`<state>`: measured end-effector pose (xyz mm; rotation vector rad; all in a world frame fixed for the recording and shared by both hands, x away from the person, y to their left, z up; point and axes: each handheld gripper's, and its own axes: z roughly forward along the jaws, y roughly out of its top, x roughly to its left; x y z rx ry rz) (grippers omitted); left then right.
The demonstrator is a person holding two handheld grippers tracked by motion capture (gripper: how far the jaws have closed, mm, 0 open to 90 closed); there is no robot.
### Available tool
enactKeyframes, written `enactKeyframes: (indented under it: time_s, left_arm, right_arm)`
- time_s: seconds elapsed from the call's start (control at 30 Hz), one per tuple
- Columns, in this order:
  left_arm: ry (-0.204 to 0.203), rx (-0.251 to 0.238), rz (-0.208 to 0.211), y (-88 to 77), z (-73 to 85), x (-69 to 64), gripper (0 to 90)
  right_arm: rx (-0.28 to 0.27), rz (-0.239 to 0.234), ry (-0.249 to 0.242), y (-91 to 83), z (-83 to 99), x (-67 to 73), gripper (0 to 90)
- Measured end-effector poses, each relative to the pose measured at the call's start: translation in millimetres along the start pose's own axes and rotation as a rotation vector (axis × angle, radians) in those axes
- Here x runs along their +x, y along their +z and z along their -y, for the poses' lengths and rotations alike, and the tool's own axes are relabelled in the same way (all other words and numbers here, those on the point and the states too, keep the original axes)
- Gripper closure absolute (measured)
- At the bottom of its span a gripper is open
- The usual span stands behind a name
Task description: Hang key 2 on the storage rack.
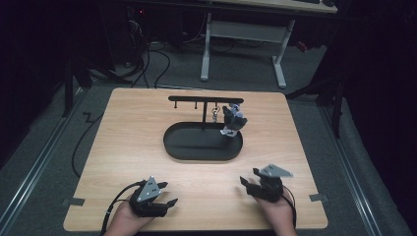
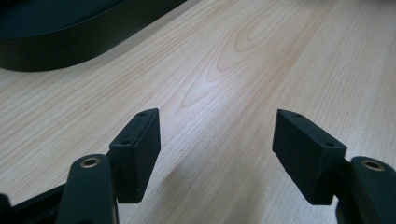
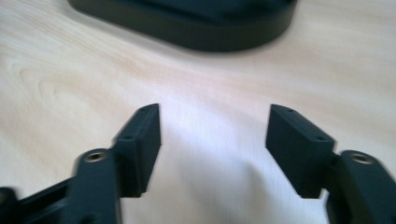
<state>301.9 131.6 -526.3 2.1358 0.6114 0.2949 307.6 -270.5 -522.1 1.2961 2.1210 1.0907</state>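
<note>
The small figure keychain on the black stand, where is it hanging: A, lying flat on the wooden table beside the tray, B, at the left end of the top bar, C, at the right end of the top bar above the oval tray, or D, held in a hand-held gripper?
C: in the high view the figure keychain hangs under the right end of the top bar, over the right side of the oval tray.

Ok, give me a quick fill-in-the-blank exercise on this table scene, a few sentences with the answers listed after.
1. The black tray has an ____ outline.
2. The small toy figure hangs from the rack near the rack's ____ end.
3. Both the left claw and the right claw have their jaws ____.
4. The tabletop is made of light ____.

Missing words: oval; right; open; wood
</note>
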Motion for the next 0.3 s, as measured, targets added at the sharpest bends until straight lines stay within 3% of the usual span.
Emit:
enactKeyframes:
  time_s: [0.03, 0.07, 0.1, 0.13, 0.3]
  left_arm:
    - [-0.032, -0.027, 0.004, 2.5, -1.4, -2.3, 32.9]
    - [-0.002, -0.009, 0.003, 2.3, -3.4, 0.0, 32.9]
    - [-0.001, -0.012, 0.002, 3.9, -4.8, -0.1, 32.9]
    - [0.005, -0.01, 0.002, 6.2, -6.2, -0.5, 32.9]
    - [0.009, -0.018, -0.01, 12.7, -10.8, -2.0, 32.2]
  right_arm:
    - [0.004, -0.019, 0.023, -3.8, 8.8, -0.9, 36.5]
    - [0.022, -0.044, 0.058, -7.5, 9.1, -2.4, 30.5]
    - [0.005, -0.03, 0.061, -12.0, 9.5, -1.8, 30.6]
    - [-0.004, -0.009, 0.038, -15.5, 10.6, -1.7, 30.4]
    - [0.0, 0.028, 0.015, -18.9, 14.5, -2.5, 21.9]
